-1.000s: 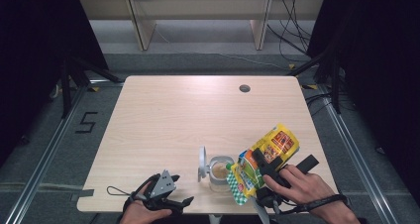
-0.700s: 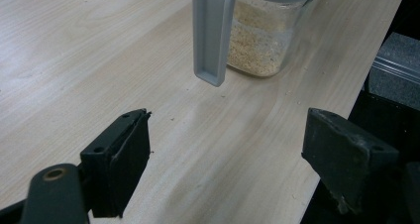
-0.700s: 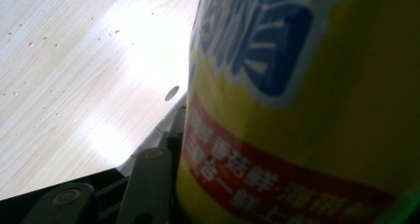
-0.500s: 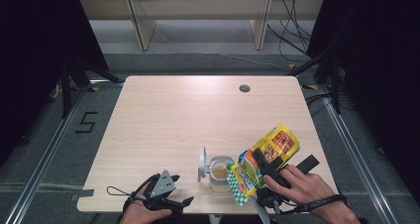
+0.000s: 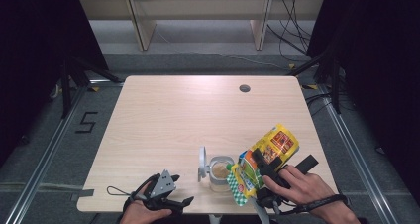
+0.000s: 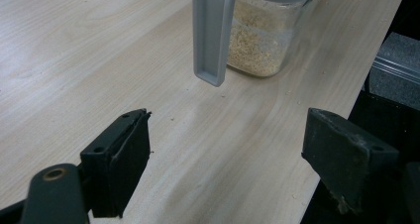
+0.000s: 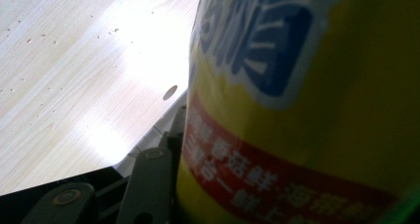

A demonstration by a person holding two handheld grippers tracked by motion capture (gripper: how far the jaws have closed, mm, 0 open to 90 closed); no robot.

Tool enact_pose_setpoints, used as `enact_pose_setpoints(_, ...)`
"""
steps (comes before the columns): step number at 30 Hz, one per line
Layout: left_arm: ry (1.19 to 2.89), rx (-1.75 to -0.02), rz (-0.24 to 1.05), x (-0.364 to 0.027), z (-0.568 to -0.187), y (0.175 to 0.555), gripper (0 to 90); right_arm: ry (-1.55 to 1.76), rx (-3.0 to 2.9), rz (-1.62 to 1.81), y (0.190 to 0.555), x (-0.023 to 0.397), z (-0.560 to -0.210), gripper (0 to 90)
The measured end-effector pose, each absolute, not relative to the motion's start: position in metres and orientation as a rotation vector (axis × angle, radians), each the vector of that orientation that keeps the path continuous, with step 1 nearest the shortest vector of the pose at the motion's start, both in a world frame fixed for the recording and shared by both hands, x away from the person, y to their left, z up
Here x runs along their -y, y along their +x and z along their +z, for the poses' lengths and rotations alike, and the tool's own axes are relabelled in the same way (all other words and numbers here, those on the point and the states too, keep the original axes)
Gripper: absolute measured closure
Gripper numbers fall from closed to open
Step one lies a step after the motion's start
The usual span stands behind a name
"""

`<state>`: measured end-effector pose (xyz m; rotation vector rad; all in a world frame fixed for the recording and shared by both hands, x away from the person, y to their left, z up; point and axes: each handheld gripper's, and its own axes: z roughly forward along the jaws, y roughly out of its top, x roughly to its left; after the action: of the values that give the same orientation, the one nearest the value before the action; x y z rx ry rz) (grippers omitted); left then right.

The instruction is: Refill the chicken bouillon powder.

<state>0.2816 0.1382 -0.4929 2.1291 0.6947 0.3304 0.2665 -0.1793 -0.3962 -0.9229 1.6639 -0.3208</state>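
Nothing moved since earlier frames. High view: right gripper (image 5: 262,167) clamps glossy yellow pouch (image 5: 267,152), tilted beside clear jar (image 5: 220,172) near table (image 5: 173,115) front edge; granules could miss. Left gripper view: jaws wide, empty; grey lid (image 6: 213,30) upright. Right gripper view: crinkly foil pressed close.

High view overhead, facing forward-down; gripper views close, low; table (image 5: 173,125) shared.

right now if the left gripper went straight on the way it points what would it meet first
Most likely the grey handle of the clear glass jar with pale granules. It hangs ahead between the open left gripper's jaws, with bare wooden table before it. Depth is hard to judge.
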Motion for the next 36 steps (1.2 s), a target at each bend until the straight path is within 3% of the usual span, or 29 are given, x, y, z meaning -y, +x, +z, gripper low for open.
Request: enact_pose_setpoints(36,2.127,-0.708,0.32,-0.1381,-0.4929,0.2809,18.1,-0.93,-1.675,-0.332,0.2673,0.1782,-0.3959,61.4)
